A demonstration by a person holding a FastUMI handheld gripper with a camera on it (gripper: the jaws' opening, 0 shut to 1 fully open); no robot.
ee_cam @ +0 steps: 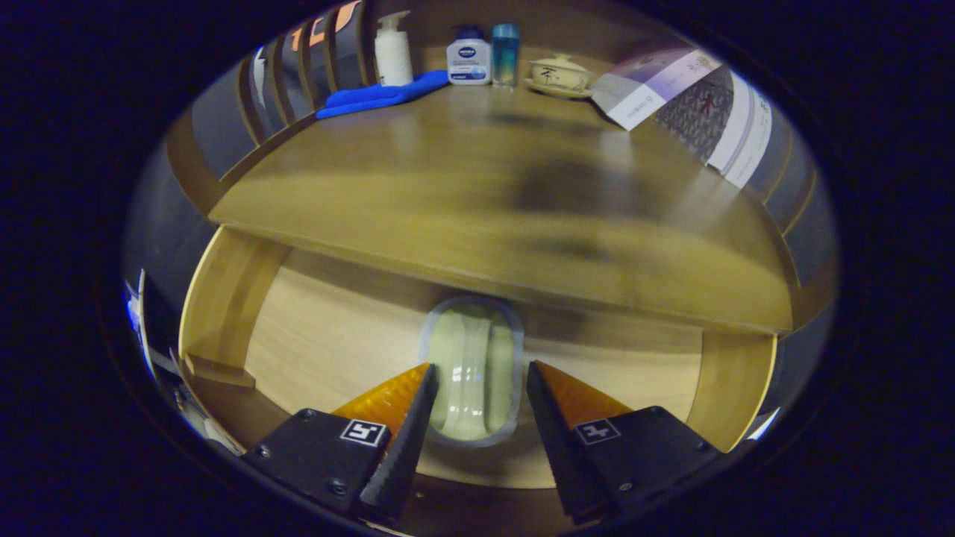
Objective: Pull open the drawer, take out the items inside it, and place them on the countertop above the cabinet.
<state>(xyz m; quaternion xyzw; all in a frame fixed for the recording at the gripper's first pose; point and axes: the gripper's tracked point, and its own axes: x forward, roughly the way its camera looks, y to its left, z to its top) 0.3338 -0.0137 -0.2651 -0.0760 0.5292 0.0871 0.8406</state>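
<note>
The drawer stands pulled open under the wooden countertop. On the drawer's pale floor lies a pale green, rounded oblong item with a grey rim, lengthwise toward the cabinet. My gripper hovers over the drawer with its fingers open, one on each side of the item. Whether the fingers touch the item I cannot tell; a gap shows on both sides.
At the back of the countertop stand a white pump bottle, a white bottle with a blue cap, a blue glass and a lidded cream cup on a saucer. A folded blue cloth lies at left, a printed booklet at right.
</note>
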